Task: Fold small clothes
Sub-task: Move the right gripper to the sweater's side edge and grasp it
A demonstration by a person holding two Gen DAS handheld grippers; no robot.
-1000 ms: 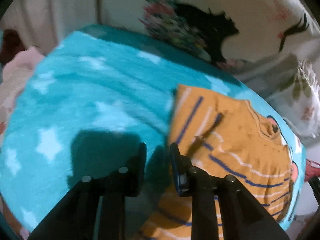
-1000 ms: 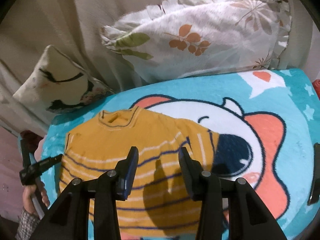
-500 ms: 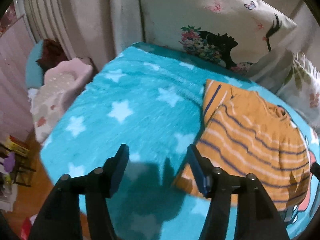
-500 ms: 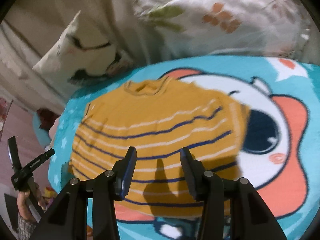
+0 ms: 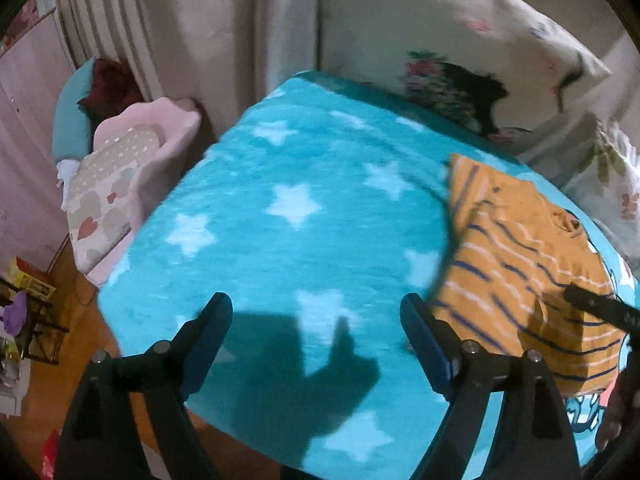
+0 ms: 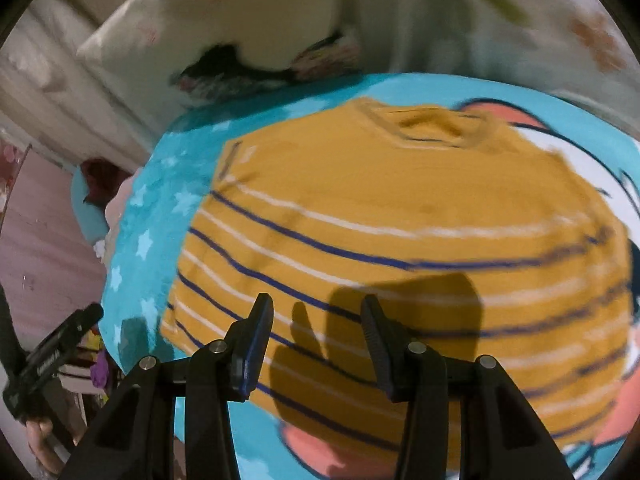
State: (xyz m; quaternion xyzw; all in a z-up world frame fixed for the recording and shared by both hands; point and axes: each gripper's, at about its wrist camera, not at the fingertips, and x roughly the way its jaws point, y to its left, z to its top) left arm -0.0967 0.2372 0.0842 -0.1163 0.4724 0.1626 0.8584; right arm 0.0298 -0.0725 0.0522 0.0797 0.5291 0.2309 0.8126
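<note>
A small mustard-yellow shirt (image 6: pixel 400 216) with navy and white stripes lies flat on a turquoise star blanket (image 5: pixel 288 200), collar toward the pillows. It also shows at the right of the left wrist view (image 5: pixel 516 264). My right gripper (image 6: pixel 316 316) is open and empty, hovering over the shirt's lower hem. My left gripper (image 5: pixel 316 316) is wide open and empty above bare blanket, left of the shirt. The right gripper's tip (image 5: pixel 600 308) shows over the shirt. The left gripper (image 6: pixel 52 356) shows at the far left of the right wrist view.
White printed pillows (image 5: pixel 460 40) and a curtain (image 5: pixel 200 20) stand behind the blanket. A pink cushioned seat (image 5: pixel 124 176) sits left of the bed, with wooden floor (image 5: pixel 80 276) and clutter (image 5: pixel 24 300) below. The blanket's front edge drops off near my left gripper.
My left gripper has opened wide and pulled back left, away from the shirt. My right gripper has moved closer over the shirt's lower part.
</note>
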